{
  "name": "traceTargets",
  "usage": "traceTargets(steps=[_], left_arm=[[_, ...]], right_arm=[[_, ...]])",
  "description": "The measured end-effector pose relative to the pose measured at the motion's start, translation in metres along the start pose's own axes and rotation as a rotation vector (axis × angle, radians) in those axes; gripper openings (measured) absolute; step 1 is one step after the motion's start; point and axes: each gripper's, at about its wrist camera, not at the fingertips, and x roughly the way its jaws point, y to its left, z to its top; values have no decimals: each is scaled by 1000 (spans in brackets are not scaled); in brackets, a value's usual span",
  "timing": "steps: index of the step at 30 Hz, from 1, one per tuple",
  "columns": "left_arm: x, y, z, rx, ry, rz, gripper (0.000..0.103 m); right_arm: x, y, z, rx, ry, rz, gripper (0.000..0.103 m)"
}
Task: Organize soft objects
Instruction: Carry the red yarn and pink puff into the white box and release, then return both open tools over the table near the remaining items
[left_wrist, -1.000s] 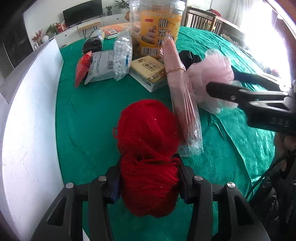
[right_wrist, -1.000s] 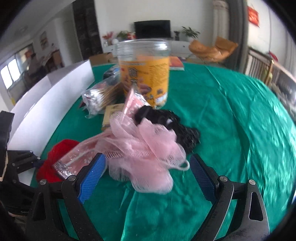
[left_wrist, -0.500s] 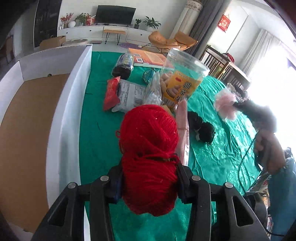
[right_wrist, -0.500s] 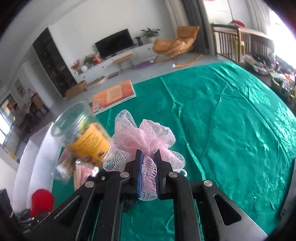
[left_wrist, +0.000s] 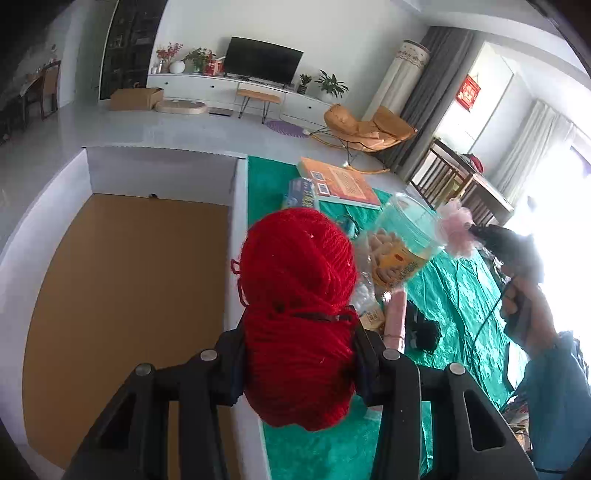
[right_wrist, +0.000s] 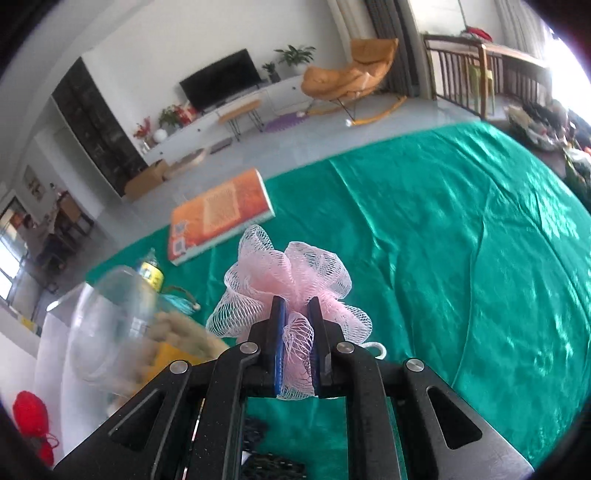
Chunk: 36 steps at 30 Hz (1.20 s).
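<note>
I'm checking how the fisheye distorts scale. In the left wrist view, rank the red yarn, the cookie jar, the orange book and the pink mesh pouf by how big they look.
1. Red yarn, largest, though it is nearest the lens.
2. Cookie jar.
3. Orange book, close to the jar, so unsure.
4. Pink mesh pouf, smallest, and partly washed out by window glare.

text: none legible | jar label (left_wrist: 400, 264) — blurred | orange book (right_wrist: 218, 214) — QR squares only, print unreadable

White walls enclose a living room with a pale grey floor (left_wrist: 110, 125). A black television (left_wrist: 263, 63) stands on a long white cabinet (left_wrist: 207, 86), potted plants (left_wrist: 332, 86) beside it. An orange rocking chair (left_wrist: 365, 129) sits near grey curtains (left_wrist: 436, 81); a bright window (left_wrist: 561, 206) glares at right.
</note>
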Motion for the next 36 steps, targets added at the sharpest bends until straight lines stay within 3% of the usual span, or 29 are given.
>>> traceTargets(steps=[4, 7, 8, 10, 11, 12, 14, 15, 17, 20, 25, 28, 32, 34, 36], left_arm=[[-29, 39, 2, -24, -40, 75, 45], [-56, 71, -5, -43, -76, 159, 46], [-63, 80, -8, -52, -89, 196, 51], [-74, 98, -17, -74, -99, 261, 77], [-79, 106, -20, -92, -107, 272, 103], [-85, 114, -26, -112, -133, 270, 103], [-91, 124, -31, -135, -160, 269, 103], [-91, 126, -32, -138, -155, 274, 103], [-93, 125, -36, -133, -160, 261, 103], [-92, 111, -39, -100, -166, 191, 103], [-71, 42, -56, 59, -94, -43, 103], [-40, -23, -77, 234, 19, -151, 103], [10, -74, -117, 341, 163, -144, 103], [38, -82, -138, 335, 230, -115, 103], [60, -80, -155, 326, 264, -46, 103]], right_arm=[[-43, 83, 6, -123, -43, 134, 12], [-62, 161, -10, -207, -7, 300, 12], [-65, 187, -19, -226, 18, 369, 12], [-67, 236, -43, -255, 81, 490, 12], [-66, 257, -57, -269, 116, 515, 19], [-63, 275, -71, -276, 154, 534, 26], [-54, 302, -96, -281, 254, 621, 84], [-52, 309, -105, -287, 271, 630, 83], [-55, 311, -122, -316, 258, 596, 83], [-63, 284, -144, -358, 160, 451, 83], [-71, 178, -191, -346, -24, 32, 83], [-60, 98, -214, -193, -2, -156, 83], [-50, 20, -228, 22, 69, -283, 83], [-52, 1, -223, 126, 65, -269, 83], [-51, -7, -219, 155, 63, -314, 83]])
